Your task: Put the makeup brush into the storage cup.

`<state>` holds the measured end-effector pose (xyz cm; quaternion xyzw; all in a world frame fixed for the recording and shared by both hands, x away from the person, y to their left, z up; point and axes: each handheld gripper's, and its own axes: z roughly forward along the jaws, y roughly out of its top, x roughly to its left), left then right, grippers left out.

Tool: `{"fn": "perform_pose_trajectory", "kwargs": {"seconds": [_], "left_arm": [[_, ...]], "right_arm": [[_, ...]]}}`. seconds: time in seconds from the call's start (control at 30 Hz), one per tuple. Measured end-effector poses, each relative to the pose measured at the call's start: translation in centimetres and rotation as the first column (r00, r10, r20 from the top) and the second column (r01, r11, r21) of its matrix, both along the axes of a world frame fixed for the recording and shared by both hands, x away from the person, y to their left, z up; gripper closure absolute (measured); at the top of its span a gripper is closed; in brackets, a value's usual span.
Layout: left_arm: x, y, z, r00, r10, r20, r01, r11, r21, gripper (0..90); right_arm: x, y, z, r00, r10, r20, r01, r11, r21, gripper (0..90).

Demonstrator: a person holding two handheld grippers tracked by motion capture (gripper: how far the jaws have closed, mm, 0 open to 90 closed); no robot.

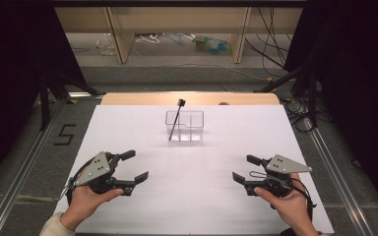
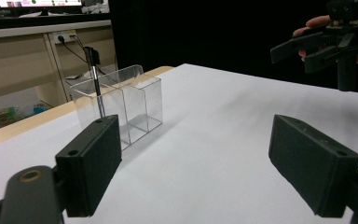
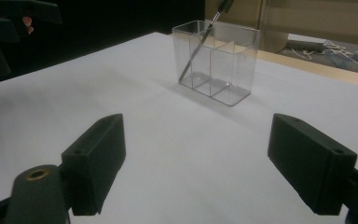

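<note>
Toward the far edge of the white tabletop (image 1: 192, 196), about midway between its left and right edges, stands a clear plastic organiser box with compartments (image 1: 184, 126), and a slim black pen-like stick with a dark cap (image 1: 175, 120) leans in its left-hand compartment, top tilted up and out over the rim. Both claws wait near the near edge, well apart from the box: the left claw (image 1: 134, 164) toward the near left corner, the right claw (image 1: 243, 168) toward the near right, each with jaws spread wide and nothing between them.

The work in hand looks like a reach for the stick. To do it well, bring one claw in above the box rim and close on the bare upper shaft, just under the cap, with the jaws set across the shaft. Lift along the line of its lean so the tip does not catch the divider. The box is probably light, so the other claw may need to steady an outer wall.
</note>
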<state>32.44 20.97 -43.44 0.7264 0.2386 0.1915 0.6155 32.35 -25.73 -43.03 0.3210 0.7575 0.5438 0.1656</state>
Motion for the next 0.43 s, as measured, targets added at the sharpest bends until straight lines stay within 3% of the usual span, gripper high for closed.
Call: {"fn": "perform_pose_trajectory", "kwargs": {"seconds": [0.4,0.43], "left_arm": [[0.04,-0.22,-0.27,0.9999,-0.015,-0.007,0.015,0.9999,0.001,17.7],[0.06,-0.23,-0.28,0.9998,-0.018,-0.004,0.018,0.9998,0.003,17.6]], "right_arm": [[0.33,-0.02,-0.24,0.9993,0.0,0.038,0.0,0.9999,0.012,20.2],[0.21,0.04,-0.24,1.0,0.003,0.009,-0.003,0.9998,0.022,20.2]]}}
